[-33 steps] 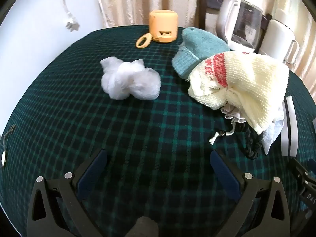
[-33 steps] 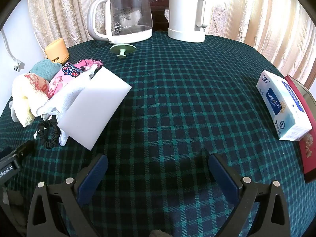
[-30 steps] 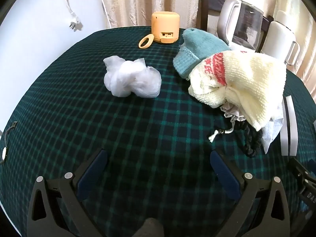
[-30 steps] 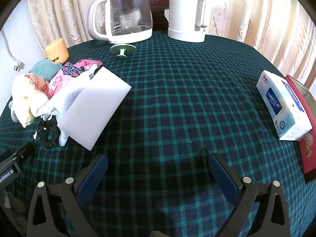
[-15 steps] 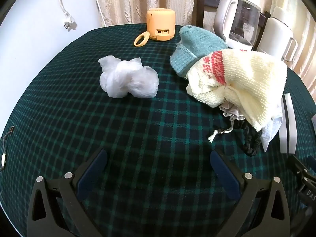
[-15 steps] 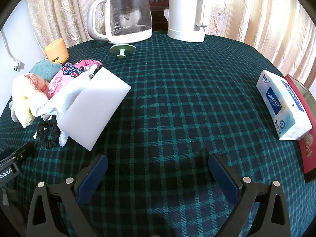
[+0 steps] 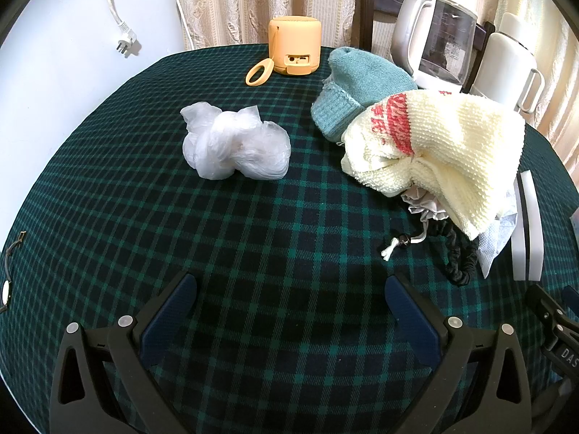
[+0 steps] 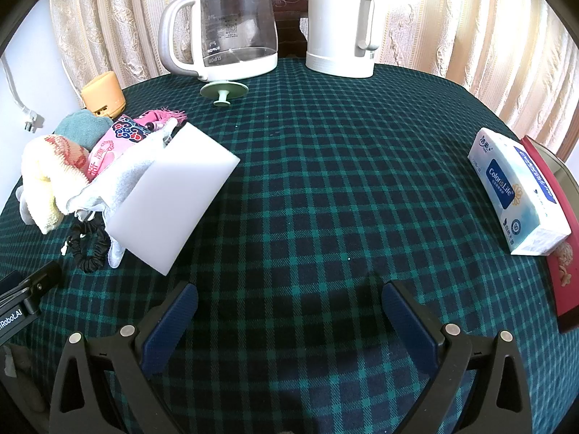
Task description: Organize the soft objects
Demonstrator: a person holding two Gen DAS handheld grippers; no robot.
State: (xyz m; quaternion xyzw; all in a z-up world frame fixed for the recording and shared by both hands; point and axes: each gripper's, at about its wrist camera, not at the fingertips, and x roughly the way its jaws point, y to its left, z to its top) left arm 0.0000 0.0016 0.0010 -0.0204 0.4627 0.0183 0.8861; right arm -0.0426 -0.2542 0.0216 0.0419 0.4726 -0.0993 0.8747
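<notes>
Ahead and right of the wide-apart, empty left claw (image 7: 289, 307), most soft things already heaped — cream knit (image 7: 441, 144), teal hat (image 7: 358, 86) — but crumpled plastic bag (image 7: 235, 146) ahead-left, well apart, unsorted; right claw (image 8: 287, 309) likewise spread, empty.

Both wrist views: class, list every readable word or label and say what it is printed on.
"SUPOR": glass kettle.
"ColorsLife": tissue pack; its smaller print is unreadable.
"Robot.AI": left gripper body, start cut off.
"DAS": right gripper body, cut off.
Pink cloth: characters unreadable.
</notes>
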